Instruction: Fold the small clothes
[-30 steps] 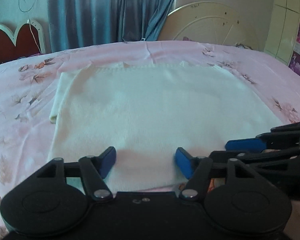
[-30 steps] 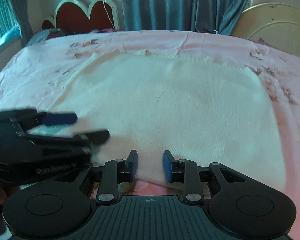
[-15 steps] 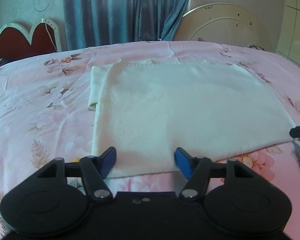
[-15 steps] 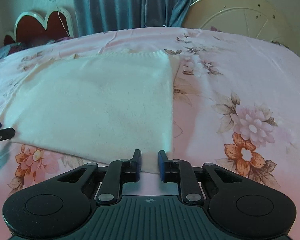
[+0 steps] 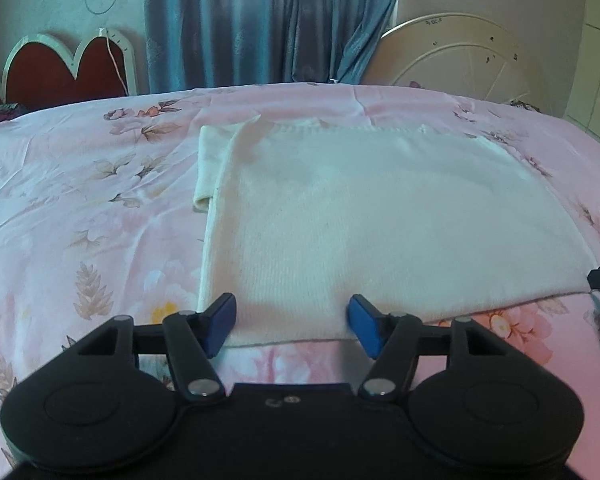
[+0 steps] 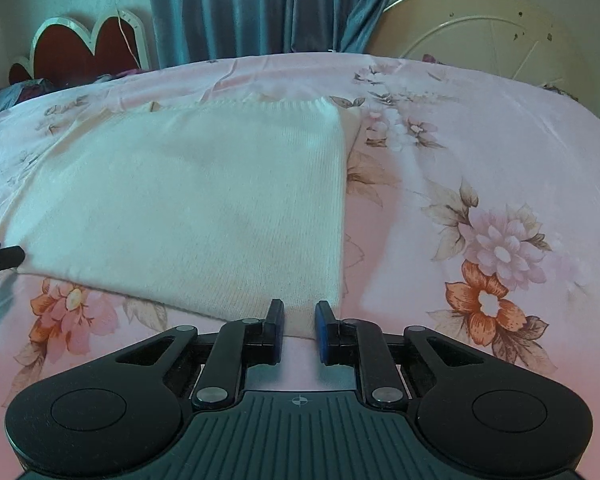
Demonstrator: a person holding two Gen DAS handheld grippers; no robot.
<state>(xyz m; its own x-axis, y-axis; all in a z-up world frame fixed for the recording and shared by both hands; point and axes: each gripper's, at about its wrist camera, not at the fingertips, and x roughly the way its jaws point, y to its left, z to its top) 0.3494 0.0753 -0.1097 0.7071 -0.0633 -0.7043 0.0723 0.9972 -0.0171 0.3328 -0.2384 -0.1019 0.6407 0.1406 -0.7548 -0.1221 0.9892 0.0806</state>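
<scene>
The left gripper (image 5: 292,322) is held released over the folded cream sweater's (image 5: 372,216) near hem; the right gripper (image 6: 299,330) is narrowed at its corner, nothing visibly pinched.

Bare floral bedsheet (image 6: 480,152) lies open either side of the flat cream sweater (image 5: 380,216); nothing stands upon it.

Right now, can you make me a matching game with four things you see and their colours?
Things:
1. sweater
2. curtain
3. bedsheet
4. headboard

Colours:
A. dark red with a white rim
B. pink with flowers
C. cream white
D. blue-grey

Pairs: 1-C, 2-D, 3-B, 4-A
</scene>
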